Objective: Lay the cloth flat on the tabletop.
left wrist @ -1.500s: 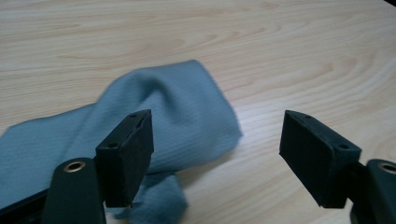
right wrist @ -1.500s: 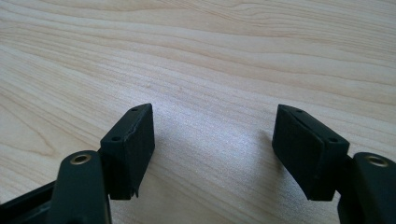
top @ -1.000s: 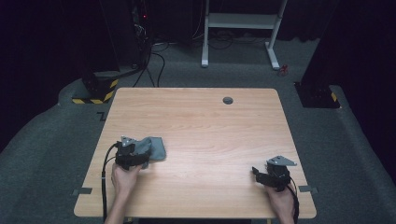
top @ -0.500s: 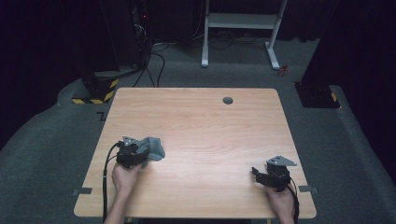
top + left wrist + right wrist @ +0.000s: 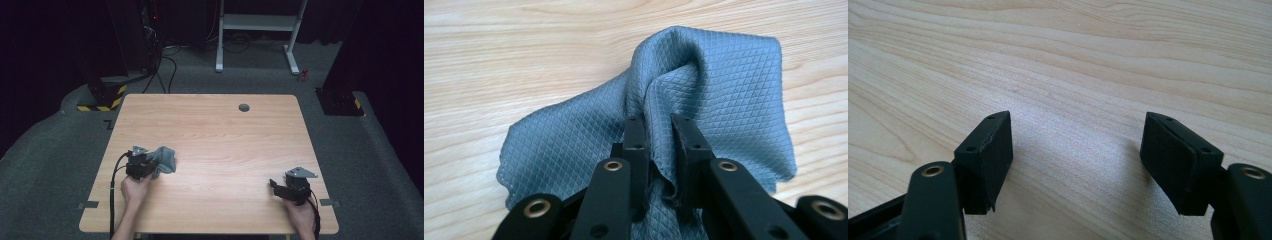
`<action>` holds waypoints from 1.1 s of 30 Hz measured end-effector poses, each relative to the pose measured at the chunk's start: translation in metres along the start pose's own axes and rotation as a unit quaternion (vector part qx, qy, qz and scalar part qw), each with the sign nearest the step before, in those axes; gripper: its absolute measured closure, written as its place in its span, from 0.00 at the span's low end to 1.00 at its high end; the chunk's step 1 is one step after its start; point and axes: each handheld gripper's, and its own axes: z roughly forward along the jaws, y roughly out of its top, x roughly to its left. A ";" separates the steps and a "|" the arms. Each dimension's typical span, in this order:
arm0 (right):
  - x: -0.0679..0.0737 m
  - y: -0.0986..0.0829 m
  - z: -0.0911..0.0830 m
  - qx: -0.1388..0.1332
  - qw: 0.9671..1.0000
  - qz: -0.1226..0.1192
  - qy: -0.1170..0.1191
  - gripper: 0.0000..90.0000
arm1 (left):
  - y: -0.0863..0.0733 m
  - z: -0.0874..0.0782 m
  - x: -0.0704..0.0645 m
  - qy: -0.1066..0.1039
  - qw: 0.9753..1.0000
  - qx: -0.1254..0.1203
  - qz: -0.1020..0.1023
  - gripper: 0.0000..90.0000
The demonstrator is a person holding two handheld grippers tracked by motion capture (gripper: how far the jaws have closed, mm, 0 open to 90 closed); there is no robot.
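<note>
A blue-grey cloth lies in the lower left of the high view, on the bench, bunched against the left gripper. In the left gripper view the cloth has a fine diamond weave and drapes in loose folds, so it looks light, soft and limp: it should sag and trail from wherever it is pinched, and will not hold a shape. One raised fold in the middle is clamped between the fingers, which are closed on it with fabric spilling out to both sides. A hold on a corner or along an edge would probably serve better for spreading it flat; this mid-cloth pinch suits lifting or dragging.

The left hand reaches in from the bottom edge, forearm angled up the frame, gripper low over the wood. At the lower right of the high view, the right gripper sits well apart from the cloth, held by the right hand. Its fingers stand wide apart over bare wood, holding nothing.
</note>
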 end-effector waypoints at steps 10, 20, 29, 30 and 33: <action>0.000 0.000 0.000 0.000 1.000 -0.001 0.001 0.32 | 0.023 0.003 -0.032 -0.058 0.998 -0.022 0.025 0.88; 0.000 0.000 0.000 0.000 1.000 -0.001 0.000 0.32 | 0.044 0.023 -0.075 -0.117 0.992 -0.028 0.040 0.88; 0.000 0.000 0.000 0.000 1.000 -0.001 0.000 0.32 | 0.049 0.042 -0.102 -0.146 0.988 -0.019 0.042 0.87; 0.000 0.000 0.000 0.000 1.000 -0.002 0.000 0.32 | 0.051 0.046 -0.111 -0.151 0.987 -0.015 0.052 0.87; 0.000 0.000 0.000 0.000 1.000 -0.001 0.000 0.32 | 0.052 0.050 -0.121 -0.155 0.986 -0.009 0.060 0.87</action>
